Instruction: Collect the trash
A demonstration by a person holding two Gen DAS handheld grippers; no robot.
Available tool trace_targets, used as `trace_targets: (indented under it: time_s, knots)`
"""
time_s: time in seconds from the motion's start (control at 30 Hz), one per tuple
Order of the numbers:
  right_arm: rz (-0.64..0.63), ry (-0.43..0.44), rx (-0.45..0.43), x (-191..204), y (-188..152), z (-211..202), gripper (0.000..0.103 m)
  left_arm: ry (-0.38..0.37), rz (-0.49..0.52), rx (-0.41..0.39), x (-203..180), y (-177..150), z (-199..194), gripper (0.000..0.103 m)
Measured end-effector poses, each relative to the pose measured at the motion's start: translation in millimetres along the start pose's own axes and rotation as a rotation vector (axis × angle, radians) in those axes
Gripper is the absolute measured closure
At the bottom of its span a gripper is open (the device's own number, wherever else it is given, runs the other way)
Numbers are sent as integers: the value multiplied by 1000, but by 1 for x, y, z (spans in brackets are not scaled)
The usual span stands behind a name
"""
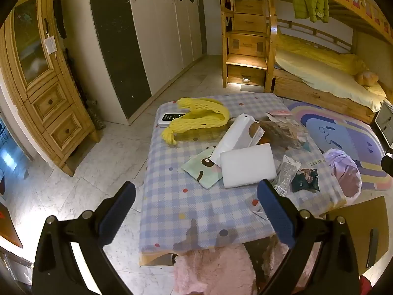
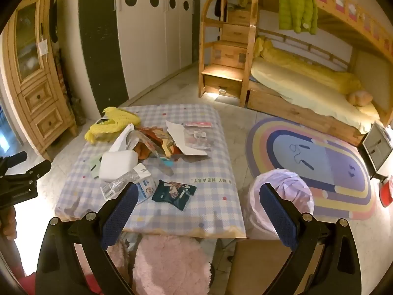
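I held 2 claws over a small table point(image 1: 172, 196) with a blue check cloth. My left claw point(image 1: 196, 211) was wide open and held nothing. My right claw point(image 2: 196, 211) was wide open too, with nothing in it.

The trash lay in a heap on the table: a white foam block point(image 2: 118, 166), a dark green wrapper point(image 2: 174, 193), a clear bag point(image 2: 115, 186) with a barcode, a small carton point(image 2: 145, 184) and torn white paper point(image 2: 184, 140). A yellow net point(image 1: 199, 118) lay at the far end.

A bin with a pale purple bag point(image 2: 282, 189) stood on the floor just beside the table, on the right.
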State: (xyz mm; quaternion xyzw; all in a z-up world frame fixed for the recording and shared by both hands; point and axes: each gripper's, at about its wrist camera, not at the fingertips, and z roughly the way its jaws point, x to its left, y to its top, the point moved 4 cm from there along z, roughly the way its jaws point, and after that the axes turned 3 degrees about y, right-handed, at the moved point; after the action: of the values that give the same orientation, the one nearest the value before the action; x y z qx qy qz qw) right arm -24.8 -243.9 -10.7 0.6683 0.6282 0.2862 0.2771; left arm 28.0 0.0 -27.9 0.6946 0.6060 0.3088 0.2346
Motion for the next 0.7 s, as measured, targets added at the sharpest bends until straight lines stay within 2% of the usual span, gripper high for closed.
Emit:
trace_targets:
  time_s: [0.7]
  knots:
    - [-2, -2, 6, 0, -2, 0, 5, 3, -4, 10, 1, -3, 3, 7]
